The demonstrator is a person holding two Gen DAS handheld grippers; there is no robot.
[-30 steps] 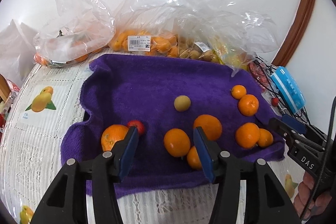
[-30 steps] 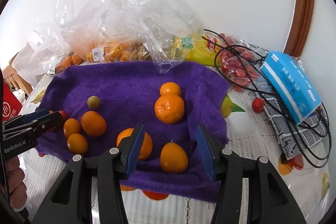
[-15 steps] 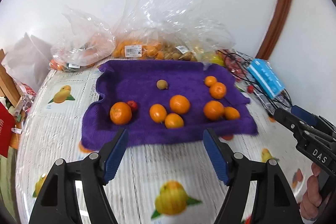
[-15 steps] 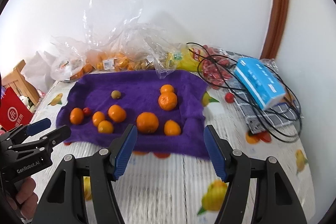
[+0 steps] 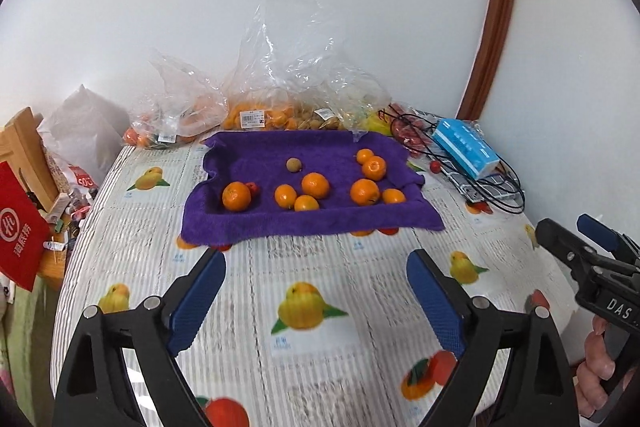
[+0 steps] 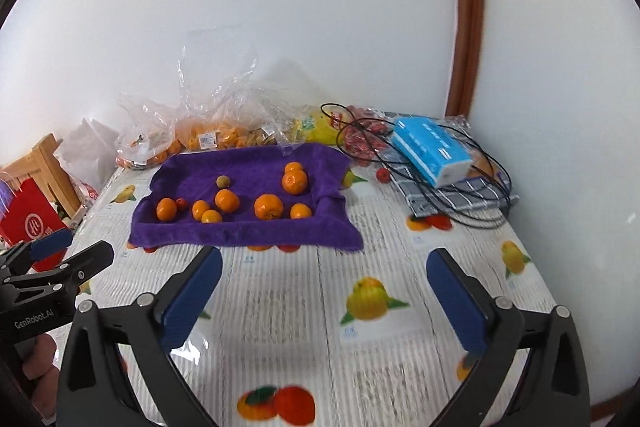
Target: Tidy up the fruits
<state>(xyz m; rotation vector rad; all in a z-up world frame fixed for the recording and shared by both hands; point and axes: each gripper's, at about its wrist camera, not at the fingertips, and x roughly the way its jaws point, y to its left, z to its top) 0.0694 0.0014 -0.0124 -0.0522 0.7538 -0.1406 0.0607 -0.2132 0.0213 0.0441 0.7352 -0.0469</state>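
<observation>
The left hand-held gripper (image 5: 316,269) hangs over the near part of the tabletop (image 5: 360,259), its blue jaws spread and opening, with only the fruit-printed cloth showing between them. The right hand-held gripper (image 6: 324,267) is likewise spread and opening with nothing between its jaws, over the same near stretch; each gripper shows at the side of the other's view, gripped by a hand (image 5: 600,359). The fruits lie well ahead on a purple towel (image 5: 280,223) spread toward the far edge of the tabletop: a large orange (image 5: 236,196) at the towel's left with a small red fruit (image 5: 253,188) touching it, three oranges (image 5: 304,193) clustered at the middle, a brownish round fruit (image 5: 293,164) behind them, and four more oranges (image 5: 372,179) toward the right. No object stands between the grippers and the towel. Along the far edge, against the wall, clear plastic bags (image 5: 288,95) of more fruit crowd just behind the towel. At the far right corner a blue tissue pack (image 5: 464,147) sits on a folded striped cloth (image 6: 452,191) tangled in black cable (image 6: 472,215), with a loose red fruit (image 6: 383,174) beside it. A red paper bag (image 5: 18,231) and a wooden frame (image 5: 24,147) stand off the left edge.
</observation>
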